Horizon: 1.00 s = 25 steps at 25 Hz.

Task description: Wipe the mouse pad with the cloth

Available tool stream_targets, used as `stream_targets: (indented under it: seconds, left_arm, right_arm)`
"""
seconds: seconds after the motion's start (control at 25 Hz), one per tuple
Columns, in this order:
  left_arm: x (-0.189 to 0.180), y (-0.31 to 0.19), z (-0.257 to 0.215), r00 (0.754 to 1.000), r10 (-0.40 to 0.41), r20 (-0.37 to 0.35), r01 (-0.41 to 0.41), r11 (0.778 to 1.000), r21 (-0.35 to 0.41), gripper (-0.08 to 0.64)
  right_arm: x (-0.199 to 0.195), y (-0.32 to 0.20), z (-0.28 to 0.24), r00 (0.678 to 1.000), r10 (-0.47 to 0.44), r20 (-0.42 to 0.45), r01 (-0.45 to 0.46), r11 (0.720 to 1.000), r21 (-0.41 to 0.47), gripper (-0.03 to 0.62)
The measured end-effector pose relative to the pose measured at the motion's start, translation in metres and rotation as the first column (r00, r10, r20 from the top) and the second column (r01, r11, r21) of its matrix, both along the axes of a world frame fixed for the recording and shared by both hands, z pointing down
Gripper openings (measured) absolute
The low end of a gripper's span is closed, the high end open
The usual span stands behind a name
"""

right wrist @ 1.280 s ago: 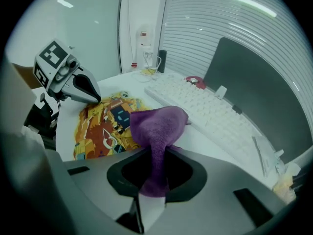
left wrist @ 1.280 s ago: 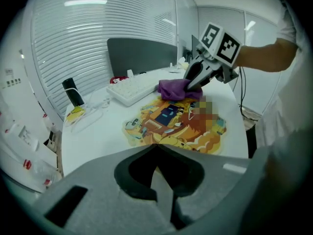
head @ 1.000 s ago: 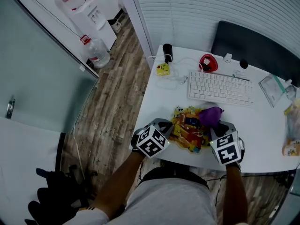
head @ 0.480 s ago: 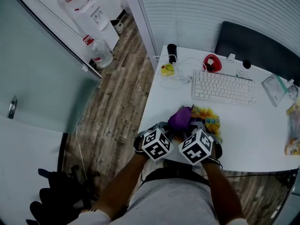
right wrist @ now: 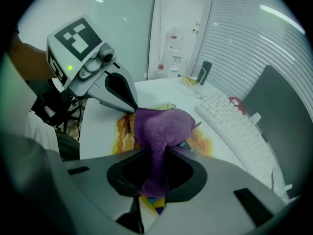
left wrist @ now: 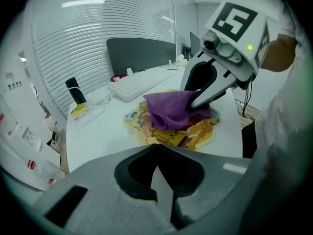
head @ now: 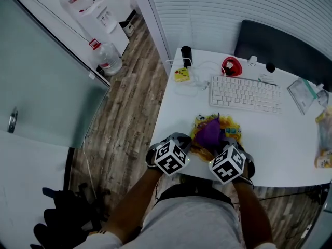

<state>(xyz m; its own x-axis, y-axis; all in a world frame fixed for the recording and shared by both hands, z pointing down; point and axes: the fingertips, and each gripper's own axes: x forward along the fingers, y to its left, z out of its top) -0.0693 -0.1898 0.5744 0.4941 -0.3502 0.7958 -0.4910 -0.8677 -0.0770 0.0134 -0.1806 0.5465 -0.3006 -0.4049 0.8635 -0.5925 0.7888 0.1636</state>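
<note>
White desk (head: pixel 290 139) fills the right half of the head view, the keyboard (head: pixel 244 94) at its upper middle. Below the keyboard lies the colourful mouse pad (head: pixel 232 132). The purple cloth (head: pixel 210 133) is bunched on it, pinched in my right gripper (right wrist: pixel 155 180). My left gripper (left wrist: pixel 157 153) is closed on nothing, tips at the pad's left edge.

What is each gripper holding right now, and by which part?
Right gripper pinches the purple cloth by one bunched end; left gripper is shut with nothing between its jaws.
</note>
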Motion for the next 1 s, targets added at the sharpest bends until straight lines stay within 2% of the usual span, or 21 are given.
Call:
stream_targets:
  seconds: [0.44, 0.6, 0.8, 1.0]
  left_arm:
    - [-0.001, 0.000, -0.001, 1.000, -0.010, 0.005, 0.010, 1.000, 0.002, 0.015]
    - [-0.001, 0.000, -0.001, 1.000, -0.008, 0.012, 0.008, 1.000, 0.005, 0.015]
    - [0.000, 0.002, -0.006, 1.000, -0.011, -0.008, 0.012, 1.000, 0.015, 0.015]
    - [-0.005, 0.002, -0.005, 1.000, -0.017, 0.000, 0.017, 1.000, 0.014, 0.015]
  right_arm:
    - [0.107, 0.027, 0.000, 0.982, 0.186, -0.041, -0.187, 0.982, -0.008, 0.069]
    - [0.129, 0.033, -0.002, 0.973, 0.227, -0.043, -0.228, 0.974, -0.003, 0.069]
    - [0.107, 0.033, -0.024, 0.979, 0.203, 0.009, -0.203, 0.979, 0.030, 0.069]
    - [0.044, 0.027, -0.047, 0.995, 0.074, 0.070, -0.079, 0.994, 0.078, 0.069]
